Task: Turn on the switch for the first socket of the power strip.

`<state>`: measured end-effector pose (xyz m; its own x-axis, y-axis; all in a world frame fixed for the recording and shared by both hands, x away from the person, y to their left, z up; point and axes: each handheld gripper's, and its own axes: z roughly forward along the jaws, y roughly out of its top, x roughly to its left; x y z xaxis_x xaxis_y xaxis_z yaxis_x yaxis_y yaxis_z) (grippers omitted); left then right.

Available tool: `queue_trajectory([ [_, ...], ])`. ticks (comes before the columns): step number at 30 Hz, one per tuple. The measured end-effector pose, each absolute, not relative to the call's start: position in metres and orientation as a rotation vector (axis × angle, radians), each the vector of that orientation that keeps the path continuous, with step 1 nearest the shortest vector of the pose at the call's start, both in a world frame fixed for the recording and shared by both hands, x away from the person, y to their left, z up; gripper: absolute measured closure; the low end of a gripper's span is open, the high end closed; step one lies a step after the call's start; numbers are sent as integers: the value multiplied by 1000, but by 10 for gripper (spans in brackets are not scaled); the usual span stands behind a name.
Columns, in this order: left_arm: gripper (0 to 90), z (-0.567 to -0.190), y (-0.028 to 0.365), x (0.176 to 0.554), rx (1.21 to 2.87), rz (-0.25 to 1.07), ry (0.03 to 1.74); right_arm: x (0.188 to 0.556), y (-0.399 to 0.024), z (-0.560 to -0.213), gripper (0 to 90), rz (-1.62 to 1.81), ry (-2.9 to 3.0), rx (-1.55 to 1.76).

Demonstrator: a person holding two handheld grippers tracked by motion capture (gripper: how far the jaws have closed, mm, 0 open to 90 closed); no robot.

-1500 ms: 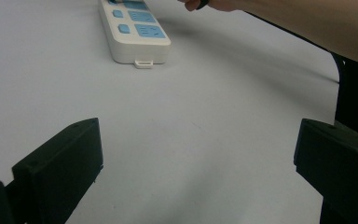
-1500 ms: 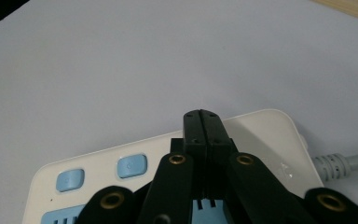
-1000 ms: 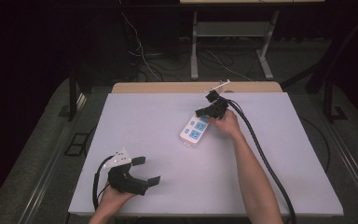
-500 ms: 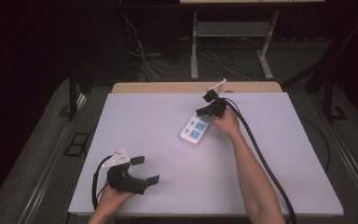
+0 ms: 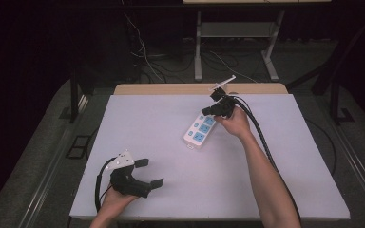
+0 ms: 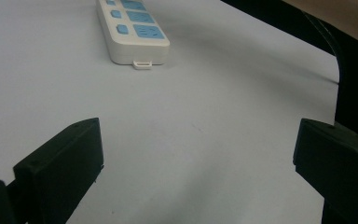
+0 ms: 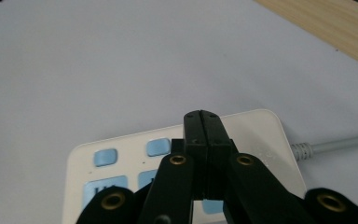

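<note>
A white power strip (image 5: 198,130) with blue sockets and switches lies on the pale table sheet (image 5: 171,118), right of centre toward the back. My right gripper (image 5: 212,109) hovers over its far end, jaws shut with nothing between them. In the right gripper view the shut tips (image 7: 202,117) stand over the strip's white top (image 7: 261,135), by the blue switches; whether they touch it I cannot tell. My left gripper (image 5: 149,173) rests at the front left, open and empty. Between its wide jaws (image 6: 198,135) lies bare sheet, with the strip (image 6: 130,32) farther off.
The strip's grey cord (image 7: 340,141) runs off from its far end. A wooden table edge (image 5: 171,89) shows behind the sheet. The right gripper's thick black cable (image 5: 261,137) trails along the forearm. Beyond the table stand a metal frame (image 5: 233,33) and loose floor cables (image 5: 142,52).
</note>
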<state>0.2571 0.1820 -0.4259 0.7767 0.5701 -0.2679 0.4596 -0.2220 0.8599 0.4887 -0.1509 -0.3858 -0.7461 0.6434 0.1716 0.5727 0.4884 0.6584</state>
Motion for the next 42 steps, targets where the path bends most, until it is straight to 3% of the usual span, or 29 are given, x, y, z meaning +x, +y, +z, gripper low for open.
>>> queue_trajectory([
  [14, 2, -426, 180, 256, 1862, 117, 784, 461, -170, -351, 900, 1117, 2618, 1038],
  [30, 2, -428, 178, 257, 1868, 108, 785, 430, -214, -342, 893, 1175, 2571, 1119],
  [42, 3, -428, 178, 258, 1871, 107, 780, 400, -236, -337, 569, 1230, 2494, 1186],
])
